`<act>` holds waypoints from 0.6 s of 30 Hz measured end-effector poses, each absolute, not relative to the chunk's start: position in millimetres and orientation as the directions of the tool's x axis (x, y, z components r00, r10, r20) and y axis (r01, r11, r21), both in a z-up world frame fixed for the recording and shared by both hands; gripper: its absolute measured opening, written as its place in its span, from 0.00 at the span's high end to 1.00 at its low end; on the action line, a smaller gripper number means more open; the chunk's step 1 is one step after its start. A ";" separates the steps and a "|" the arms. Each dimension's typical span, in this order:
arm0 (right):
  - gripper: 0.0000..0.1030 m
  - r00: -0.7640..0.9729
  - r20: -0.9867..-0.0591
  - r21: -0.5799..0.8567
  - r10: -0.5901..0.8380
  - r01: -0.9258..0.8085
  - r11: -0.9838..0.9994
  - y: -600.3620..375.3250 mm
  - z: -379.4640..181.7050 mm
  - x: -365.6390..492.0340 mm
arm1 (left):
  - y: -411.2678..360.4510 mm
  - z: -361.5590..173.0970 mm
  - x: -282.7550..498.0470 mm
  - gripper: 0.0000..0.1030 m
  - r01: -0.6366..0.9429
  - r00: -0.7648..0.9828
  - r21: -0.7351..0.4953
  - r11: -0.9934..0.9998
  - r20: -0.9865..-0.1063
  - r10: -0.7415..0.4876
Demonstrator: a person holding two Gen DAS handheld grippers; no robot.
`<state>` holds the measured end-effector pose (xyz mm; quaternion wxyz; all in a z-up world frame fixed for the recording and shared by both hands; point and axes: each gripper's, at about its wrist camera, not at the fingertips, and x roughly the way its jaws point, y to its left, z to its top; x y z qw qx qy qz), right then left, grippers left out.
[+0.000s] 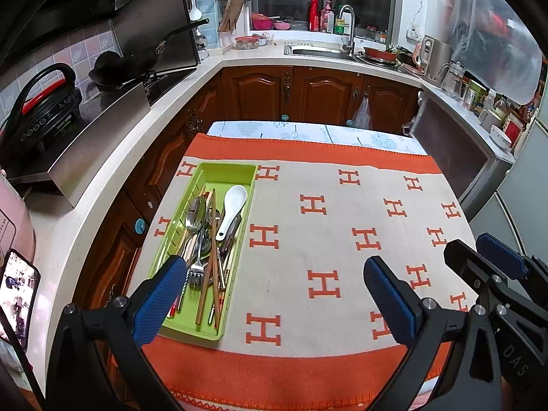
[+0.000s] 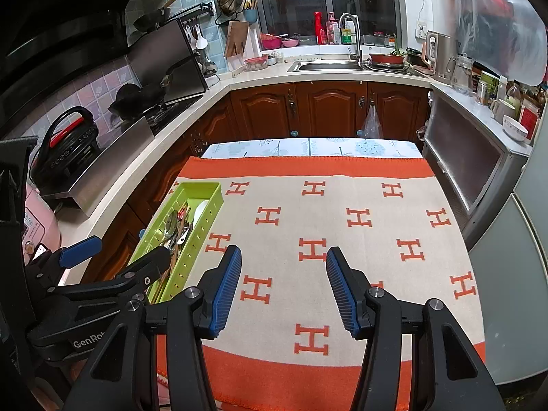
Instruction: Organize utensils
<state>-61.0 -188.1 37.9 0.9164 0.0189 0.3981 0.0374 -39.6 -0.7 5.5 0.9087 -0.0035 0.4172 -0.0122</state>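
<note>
Inside green tray (image 1: 224,168): seemingly jumbled utensils (image 1: 205,239).

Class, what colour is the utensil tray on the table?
Lime green utensil tray, clearest in the left wrist view.

A home kitchen: sink (image 1: 318,51), stove with wok (image 1: 113,68), wooden cabinets (image 1: 322,92).

Two handheld grippers hover side by side, both tilted downward, jaws apart.
The left gripper (image 1: 274,281) spreads its blue-padded fingers (image 1: 161,298) wide, with nothing between them. The right gripper (image 2: 281,284), just beside it, holds its ribbed blue pads (image 2: 224,294) at a narrower gap, also gripping nothing.
</note>
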 end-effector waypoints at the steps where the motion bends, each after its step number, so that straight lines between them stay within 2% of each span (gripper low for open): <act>1: 0.49 0.681 -0.728 0.065 0.084 -0.054 0.996 -188.6 39.3 -60.6 | -0.7 5.5 -39.7 0.01 0.019 0.652 -0.015 1.000 -0.758 -0.024; 18: 0.49 0.678 -0.730 0.069 0.088 -0.054 0.996 -189.6 38.7 -59.6 | -1.6 6.0 -39.0 0.01 0.019 0.650 -0.014 1.000 -0.760 -0.023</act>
